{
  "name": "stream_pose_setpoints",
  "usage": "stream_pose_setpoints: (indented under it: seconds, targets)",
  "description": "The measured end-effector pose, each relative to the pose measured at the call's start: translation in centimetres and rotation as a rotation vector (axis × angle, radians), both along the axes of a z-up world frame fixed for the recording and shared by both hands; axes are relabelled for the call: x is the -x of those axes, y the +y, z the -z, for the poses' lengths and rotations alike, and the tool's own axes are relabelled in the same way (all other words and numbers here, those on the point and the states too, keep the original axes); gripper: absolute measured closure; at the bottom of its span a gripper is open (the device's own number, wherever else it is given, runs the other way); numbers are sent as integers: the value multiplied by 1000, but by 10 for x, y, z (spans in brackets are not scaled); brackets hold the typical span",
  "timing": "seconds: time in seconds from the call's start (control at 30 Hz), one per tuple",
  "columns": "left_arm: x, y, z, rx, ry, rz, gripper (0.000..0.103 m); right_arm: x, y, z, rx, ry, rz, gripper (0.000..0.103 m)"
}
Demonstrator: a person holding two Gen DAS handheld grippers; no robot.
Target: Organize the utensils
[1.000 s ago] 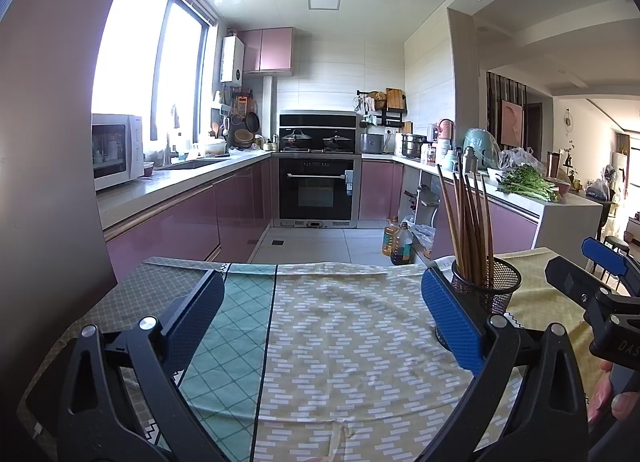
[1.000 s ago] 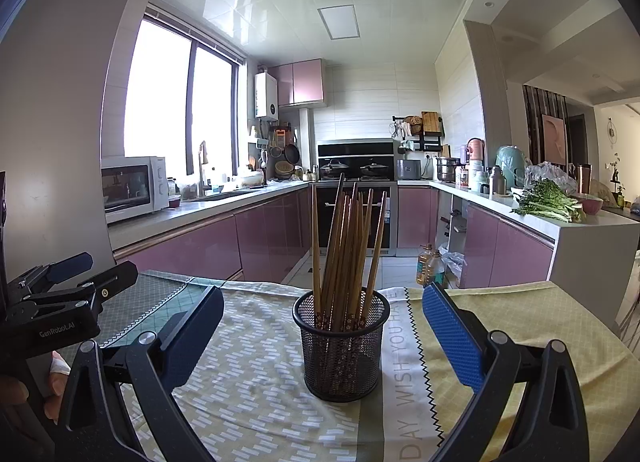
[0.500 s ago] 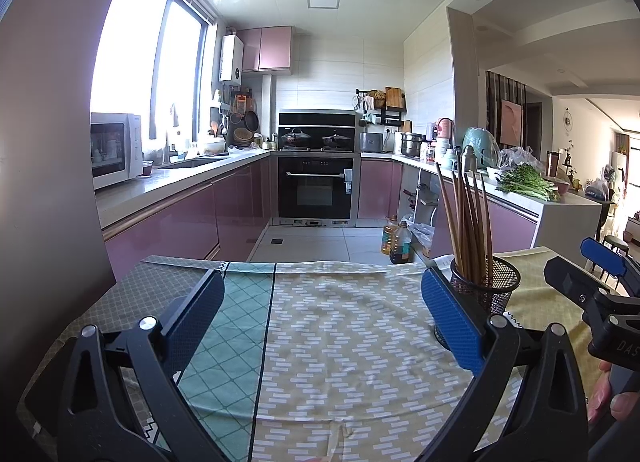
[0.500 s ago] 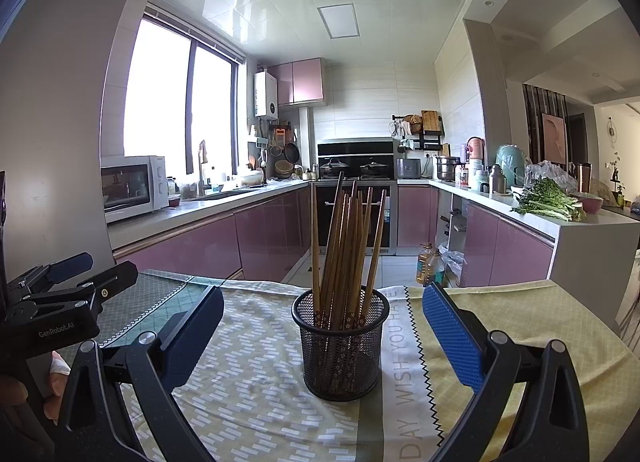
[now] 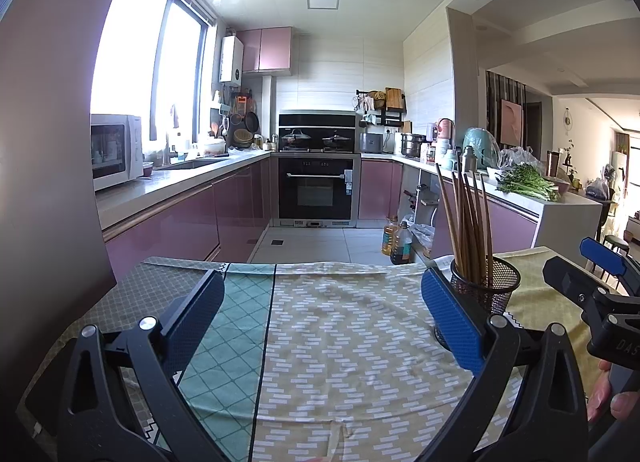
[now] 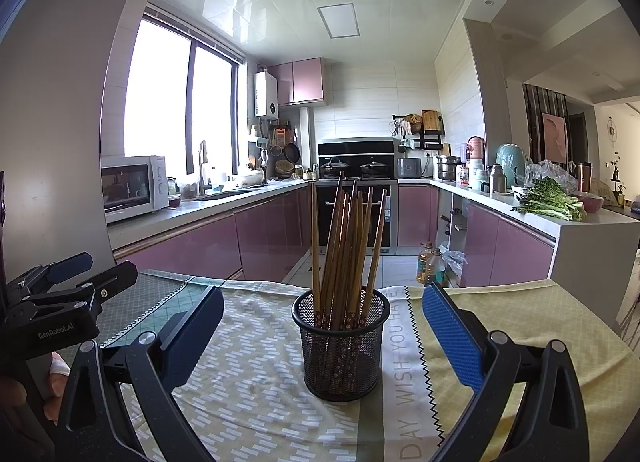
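Looking along the left gripper (image 5: 320, 306), its jaws stand wide apart over bare tablecloth (image 5: 340, 342), grasping nothing; the mesh holder (image 5: 486, 282) sits right.

From the right gripper (image 6: 322, 326), likewise spread and empty, chopsticks (image 6: 348, 246) stand upright inside the holder. Nothing loose shows, so organizing seems finished, though table edges are hidden.

black mesh holder (image 6: 341, 346), brown chopsticks (image 6: 347, 246), yellow-and-teal patterned tablecloth (image 5: 344, 342), blue tool pads (image 6: 450, 336), pink cabinets (image 6: 192, 246)
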State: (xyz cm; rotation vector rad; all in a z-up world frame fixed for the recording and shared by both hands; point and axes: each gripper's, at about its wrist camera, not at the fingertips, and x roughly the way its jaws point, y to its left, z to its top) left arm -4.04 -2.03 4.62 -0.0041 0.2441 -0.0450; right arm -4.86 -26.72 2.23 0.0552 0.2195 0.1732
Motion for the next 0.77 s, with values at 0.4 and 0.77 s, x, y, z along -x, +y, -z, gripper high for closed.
stream_pose_setpoints:
  seconds: [0.4,0.77]
  targets:
    - [1,-2,2,-5,-7,7,6,-3,0,-1,2,8,-1,7]
    - [-38,27,21,26,186,-7,6,-42,-65,19,47,263,88,7]
